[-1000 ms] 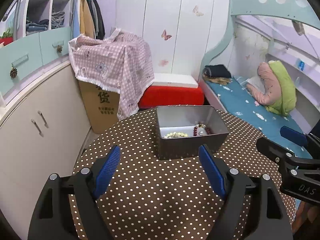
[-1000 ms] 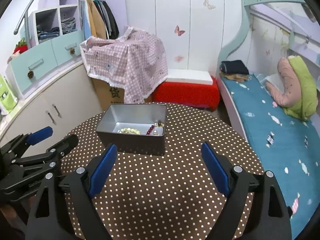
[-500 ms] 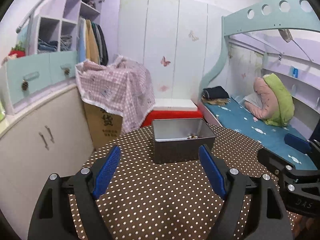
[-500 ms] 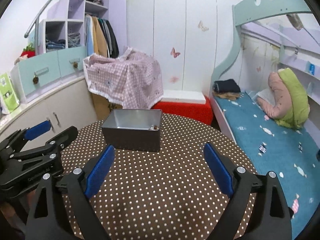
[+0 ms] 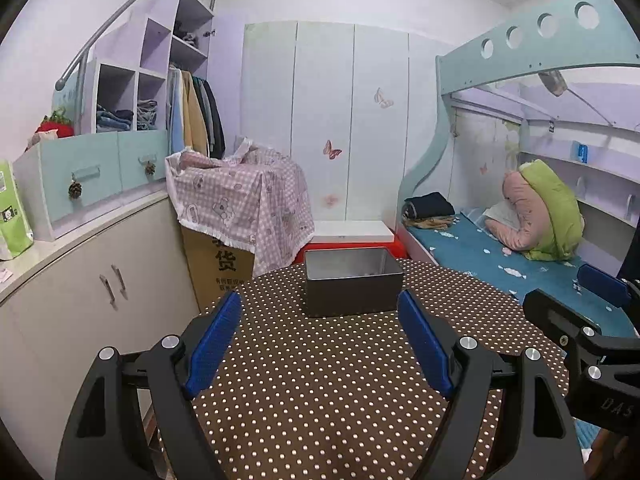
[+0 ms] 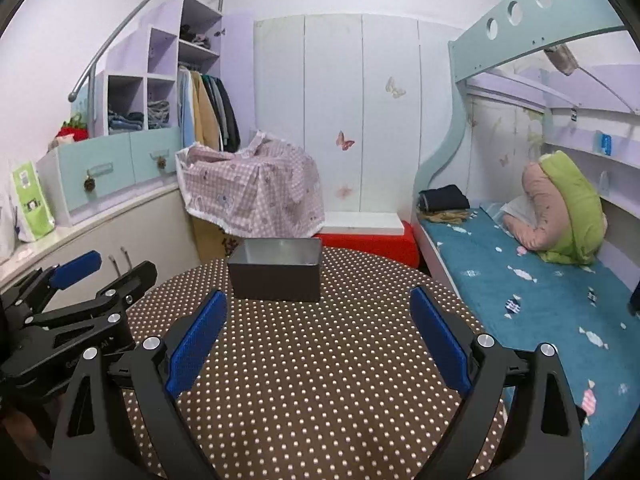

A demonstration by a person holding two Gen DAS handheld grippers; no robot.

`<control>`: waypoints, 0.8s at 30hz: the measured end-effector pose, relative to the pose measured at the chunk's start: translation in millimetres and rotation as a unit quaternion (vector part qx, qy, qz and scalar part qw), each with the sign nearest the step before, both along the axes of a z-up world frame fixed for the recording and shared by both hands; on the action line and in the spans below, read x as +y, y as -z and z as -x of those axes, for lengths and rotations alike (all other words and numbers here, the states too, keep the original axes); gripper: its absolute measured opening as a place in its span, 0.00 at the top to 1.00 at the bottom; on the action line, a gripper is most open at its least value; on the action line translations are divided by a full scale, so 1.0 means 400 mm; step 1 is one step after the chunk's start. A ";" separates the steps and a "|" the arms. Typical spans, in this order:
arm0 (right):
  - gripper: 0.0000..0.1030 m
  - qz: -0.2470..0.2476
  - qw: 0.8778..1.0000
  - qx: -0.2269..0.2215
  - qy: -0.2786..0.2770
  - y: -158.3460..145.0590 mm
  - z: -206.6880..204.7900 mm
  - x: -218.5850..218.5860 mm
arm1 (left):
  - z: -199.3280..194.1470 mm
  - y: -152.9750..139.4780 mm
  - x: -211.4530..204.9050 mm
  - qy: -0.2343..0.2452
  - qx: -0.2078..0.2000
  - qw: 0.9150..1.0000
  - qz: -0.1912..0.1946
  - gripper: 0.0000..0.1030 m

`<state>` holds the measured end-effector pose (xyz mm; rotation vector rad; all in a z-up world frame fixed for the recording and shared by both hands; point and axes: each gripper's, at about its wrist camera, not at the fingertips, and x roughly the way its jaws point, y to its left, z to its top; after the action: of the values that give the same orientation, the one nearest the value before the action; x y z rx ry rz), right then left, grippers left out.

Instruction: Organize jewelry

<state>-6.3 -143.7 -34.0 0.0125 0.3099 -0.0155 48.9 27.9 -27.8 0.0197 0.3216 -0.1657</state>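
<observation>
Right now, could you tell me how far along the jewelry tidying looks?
It looks close to finished. No jewelry lies loose on the polka-dot tablecloth, and the metal tin stands alone at the far side; its contents are hidden from this low angle. Nothing is in hand: the left tongs are open and empty, and the right tongs are opening with nothing between them. What is left, if anything, cannot be seen.

Evenly and softly lit from overhead, bright on the pale wardrobe doors, dimmer under the bunk frame. Sharp at centre, no motion blur. Strong fisheye bending of straight lines toward the edges, black vignette in all four corners. Faint soft shadow on the dotted tablecloth at its near edge. Mild sheen inside the metal tin.
</observation>
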 end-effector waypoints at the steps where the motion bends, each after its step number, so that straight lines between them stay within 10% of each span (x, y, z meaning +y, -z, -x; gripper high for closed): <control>1: 0.13 -0.001 1.000 -0.003 0.000 -0.003 0.012 0.000 | 0.009 -0.002 0.002 0.000 -0.001 1.000 -0.001 0.24; 24: 0.13 0.001 1.000 -0.026 -0.004 -0.024 0.105 0.027 | 0.095 -0.029 0.014 -0.004 -0.026 1.000 0.002 0.23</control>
<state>-48.4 -132.9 -24.3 0.0096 0.2580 -0.0074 10.7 33.6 -16.0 0.0198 0.2697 -0.1584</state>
